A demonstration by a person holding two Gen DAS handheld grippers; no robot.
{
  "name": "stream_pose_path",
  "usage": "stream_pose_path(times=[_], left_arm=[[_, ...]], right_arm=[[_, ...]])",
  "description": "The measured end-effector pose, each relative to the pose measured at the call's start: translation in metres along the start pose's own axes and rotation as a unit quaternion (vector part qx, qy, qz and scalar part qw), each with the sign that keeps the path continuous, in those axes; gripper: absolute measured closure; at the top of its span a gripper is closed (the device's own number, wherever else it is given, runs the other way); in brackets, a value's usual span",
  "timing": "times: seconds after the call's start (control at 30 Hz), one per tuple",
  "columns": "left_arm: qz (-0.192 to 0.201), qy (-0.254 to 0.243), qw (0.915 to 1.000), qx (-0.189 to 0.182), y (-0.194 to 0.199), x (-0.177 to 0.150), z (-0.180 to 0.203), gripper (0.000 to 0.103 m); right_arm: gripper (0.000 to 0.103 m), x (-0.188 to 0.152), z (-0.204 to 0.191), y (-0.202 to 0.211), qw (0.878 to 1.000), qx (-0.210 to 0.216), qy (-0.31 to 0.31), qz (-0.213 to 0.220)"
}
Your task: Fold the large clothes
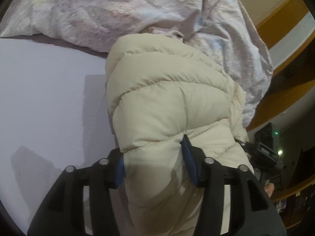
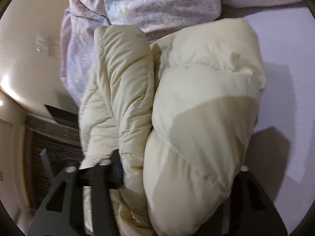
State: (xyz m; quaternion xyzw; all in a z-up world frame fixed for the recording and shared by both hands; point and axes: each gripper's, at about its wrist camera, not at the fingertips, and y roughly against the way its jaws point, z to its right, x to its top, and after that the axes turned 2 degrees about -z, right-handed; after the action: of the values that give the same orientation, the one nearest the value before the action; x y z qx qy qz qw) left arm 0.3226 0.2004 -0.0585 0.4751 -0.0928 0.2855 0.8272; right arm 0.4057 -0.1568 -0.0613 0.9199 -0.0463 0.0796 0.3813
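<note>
A cream quilted puffer jacket point(image 1: 169, 102) lies bunched on the pale lilac bed sheet point(image 1: 49, 90). My left gripper point(image 1: 155, 163) is shut on a thick fold of the jacket, its blue pads point(image 1: 189, 157) pressed into the padding on both sides. In the right wrist view the same jacket point(image 2: 198, 106) fills the middle, with a sleeve-like roll point(image 2: 126, 78) on the left. My right gripper point(image 2: 177, 175) is shut on the jacket; the padding hides its right finger almost wholly.
A crumpled floral duvet point(image 1: 122, 13) lies along the far side of the bed and also shows in the right wrist view point(image 2: 157, 2). Wooden furniture edges point(image 1: 285, 102) and a dark device point(image 1: 267, 145) stand at the right. A wall and dark shelving point(image 2: 51, 133) are left of the bed.
</note>
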Motion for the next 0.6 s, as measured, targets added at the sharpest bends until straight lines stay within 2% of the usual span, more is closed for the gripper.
stream_pose_path(times=[0.03,0.1,0.23,0.3,0.4,0.6], left_arm=[[0.003,-0.003,1.0000,0.006,0.003,-0.002,-0.003,0.043],[0.012,-0.012,0.9994,0.029,0.004,-0.002,0.001,0.033],[0.028,-0.036,0.9963,0.073,0.011,-0.001,0.011,0.027],[0.036,-0.044,0.9943,0.090,0.015,0.000,0.015,0.025],[0.044,-0.048,0.9931,0.098,0.022,0.001,0.021,0.025],[0.053,-0.067,0.9903,0.110,0.034,0.004,0.045,0.025]], right_arm=[[0.028,0.000,-0.002,0.005,1.000,-0.019,0.008,0.007],[0.023,-0.001,-0.003,0.026,0.998,-0.053,0.021,0.036],[0.022,0.000,0.004,0.069,0.989,-0.099,0.016,0.105],[0.022,0.002,0.005,0.086,0.989,-0.081,0.005,0.126],[0.023,0.008,0.000,0.090,0.989,-0.064,0.008,0.131],[0.029,0.021,-0.038,0.056,0.993,-0.031,0.024,0.109]])
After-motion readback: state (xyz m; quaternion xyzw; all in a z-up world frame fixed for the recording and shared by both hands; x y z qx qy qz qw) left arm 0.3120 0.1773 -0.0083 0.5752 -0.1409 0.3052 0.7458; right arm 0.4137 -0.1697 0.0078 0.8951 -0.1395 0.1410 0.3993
